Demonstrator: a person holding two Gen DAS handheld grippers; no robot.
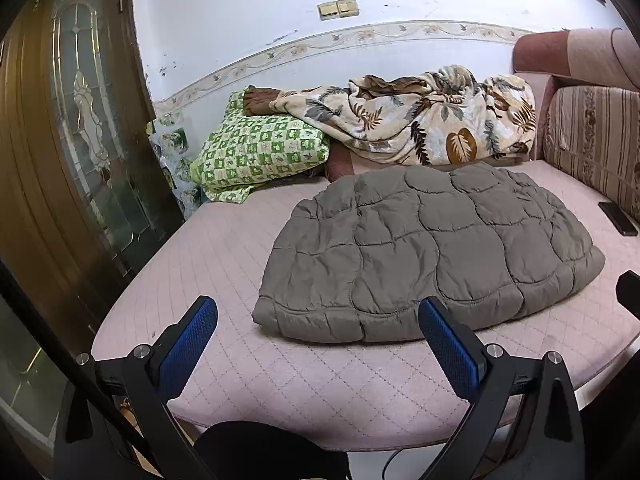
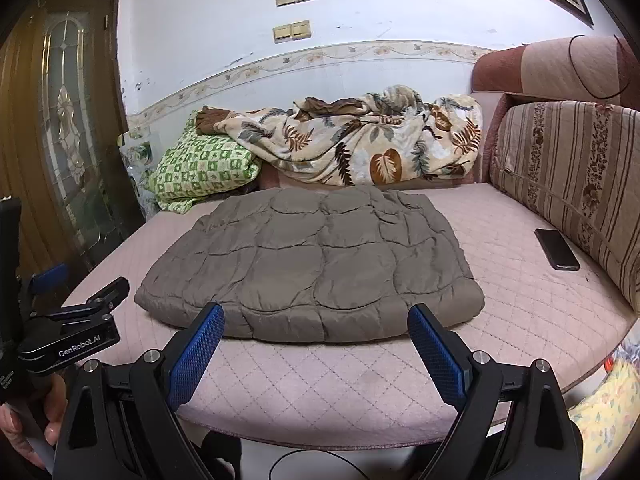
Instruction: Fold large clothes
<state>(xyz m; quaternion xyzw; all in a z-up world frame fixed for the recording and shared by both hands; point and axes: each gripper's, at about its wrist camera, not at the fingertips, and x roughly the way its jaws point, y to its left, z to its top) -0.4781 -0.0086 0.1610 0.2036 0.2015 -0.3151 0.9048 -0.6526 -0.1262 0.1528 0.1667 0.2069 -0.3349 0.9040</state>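
A grey quilted padded garment (image 1: 432, 252) lies folded flat in a compact slab on the pink quilted sofa seat (image 1: 224, 248); it also shows in the right wrist view (image 2: 316, 264). My left gripper (image 1: 318, 312) is open and empty, held just in front of the garment's near edge. My right gripper (image 2: 316, 316) is open and empty, also just short of the near edge. The left gripper's body (image 2: 76, 328) shows at the left of the right wrist view.
A leaf-print blanket (image 2: 360, 144) and a green checked pillow (image 2: 200, 168) are heaped at the back of the seat. A black phone (image 2: 557, 249) lies at the right by the striped cushion (image 2: 568, 184). A wooden glass door (image 1: 68, 128) stands at the left.
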